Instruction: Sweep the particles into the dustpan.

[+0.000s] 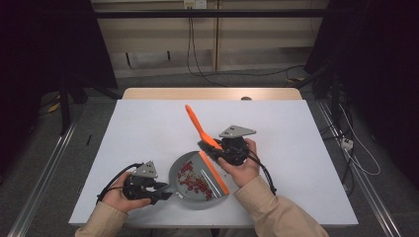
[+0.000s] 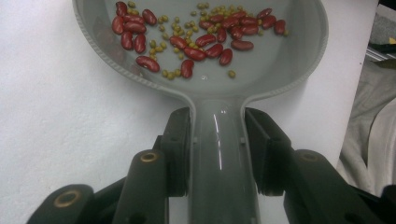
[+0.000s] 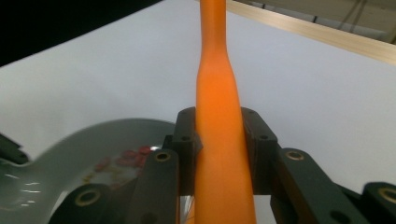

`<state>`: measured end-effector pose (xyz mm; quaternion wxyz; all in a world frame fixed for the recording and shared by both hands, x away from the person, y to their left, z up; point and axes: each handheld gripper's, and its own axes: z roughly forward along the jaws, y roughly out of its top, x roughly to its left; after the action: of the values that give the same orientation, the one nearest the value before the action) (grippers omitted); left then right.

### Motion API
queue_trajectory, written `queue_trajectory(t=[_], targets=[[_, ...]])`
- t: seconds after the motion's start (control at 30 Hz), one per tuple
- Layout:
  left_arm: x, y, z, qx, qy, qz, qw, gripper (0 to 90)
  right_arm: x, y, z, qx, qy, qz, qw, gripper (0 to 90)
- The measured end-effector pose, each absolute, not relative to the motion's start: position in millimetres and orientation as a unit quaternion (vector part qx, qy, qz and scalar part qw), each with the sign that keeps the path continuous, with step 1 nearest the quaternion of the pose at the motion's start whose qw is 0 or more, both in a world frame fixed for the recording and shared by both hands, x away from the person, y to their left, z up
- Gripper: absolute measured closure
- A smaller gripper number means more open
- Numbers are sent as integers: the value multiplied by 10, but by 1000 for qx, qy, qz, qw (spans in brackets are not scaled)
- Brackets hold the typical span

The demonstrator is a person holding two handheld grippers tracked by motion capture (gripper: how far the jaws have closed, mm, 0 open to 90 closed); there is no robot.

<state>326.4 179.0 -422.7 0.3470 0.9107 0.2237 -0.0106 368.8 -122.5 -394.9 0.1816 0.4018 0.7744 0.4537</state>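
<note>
left gripper (image 1: 159,190) down at the near left of the white table (image 1: 148,128), clamped on the handle of the grey dustpan (image 1: 190,195); in the left gripper view, black jaws pressed flat against both sides of that handle (image 2: 217,154), no gap on either side

dustpan lying flat on the table, near the front edge, between the two hands, pan mouth turned toward the right gripper

inside the pan, red kidney beans (image 2: 196,53) mixed with small yellow-green beans (image 2: 161,44), scattered across the floor of the pan, mostly bunched toward the far side in the left gripper view; seen from above as a red cluster (image 1: 195,182) in the middle of the pan

right gripper (image 1: 216,148) just beyond the pan's right edge, closed on the orange brush (image 1: 197,126); in the right gripper view, jaws tight against both sides of the orange handle (image 3: 219,140), handle running straight up between them

brush handle tilted up and away toward the far left in the high view, orange head strip (image 1: 216,173) down along the right lip of the pan, touching it or just at it, hard to tell which

right hand (image 1: 242,168) wrapped around its gripper, left hand (image 1: 121,195) around the other, beige sleeves (image 1: 276,212) at the bottom edge

grey three-cornered plates atop both grippers, black cables trailing back toward the wrists
</note>
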Motion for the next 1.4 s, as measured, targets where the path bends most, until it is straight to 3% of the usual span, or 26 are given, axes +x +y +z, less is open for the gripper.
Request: queue_trajectory(t=[0.33,0.67,1.07,1.23,1.4], targets=[[3279,1791,-4227,914,221,-12,342,629,3693,-1348,-4272,419,781,407,222,711],[3278,1786,-4243,909,227,-15,350,629,3557,-990,-4179,399,779,449,181,711],[3271,1778,-4240,911,228,-5,344,620,3667,-1295,-4133,416,766,445,203,710],[3275,1765,-4236,912,227,-5,343,626,3701,-1374,-4206,422,767,423,233,711],[3277,1746,-4239,911,230,-10,342,629,3648,-1243,-4319,429,762,436,211,710]])
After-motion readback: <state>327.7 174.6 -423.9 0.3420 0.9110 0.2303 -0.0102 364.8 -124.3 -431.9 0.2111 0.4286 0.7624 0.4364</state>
